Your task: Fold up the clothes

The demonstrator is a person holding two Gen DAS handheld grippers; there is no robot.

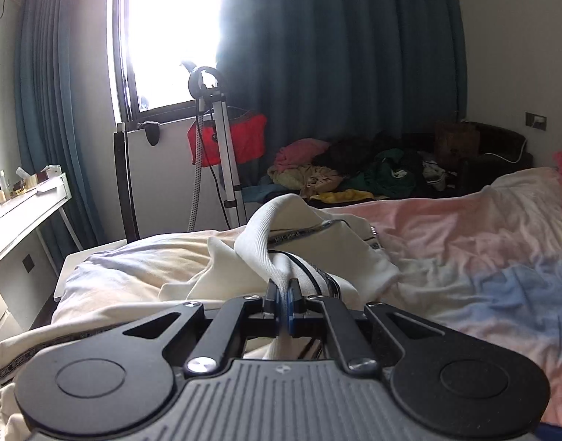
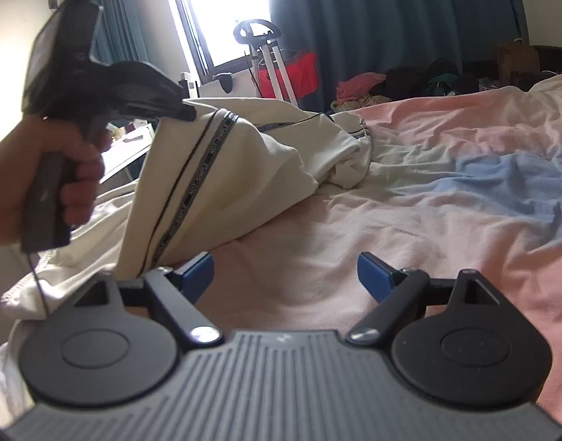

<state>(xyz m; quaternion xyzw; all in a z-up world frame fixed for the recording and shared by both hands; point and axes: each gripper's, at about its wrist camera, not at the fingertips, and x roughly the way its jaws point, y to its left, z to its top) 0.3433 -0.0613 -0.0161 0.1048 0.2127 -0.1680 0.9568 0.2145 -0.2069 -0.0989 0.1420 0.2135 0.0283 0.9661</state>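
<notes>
Right wrist view: left gripper (image 2: 187,112) clamped on cream garment (image 2: 214,169), lifted above bed (image 2: 391,220); right gripper (image 2: 285,273) spread, empty beside garment. Pinch trimmed edge (image 2: 178,220) squarely.

Left gripper (image 1: 285,303) clamped tight, blue pads (image 1: 290,307) nearly meeting. Raised high, tips angled slightly down, gripped by a hand (image 2: 42,180) around the handle, seemingly blurred. Right gripper (image 2: 285,275) low, jaws spread wide, nothing between the blue fingers (image 2: 373,275).
</notes>
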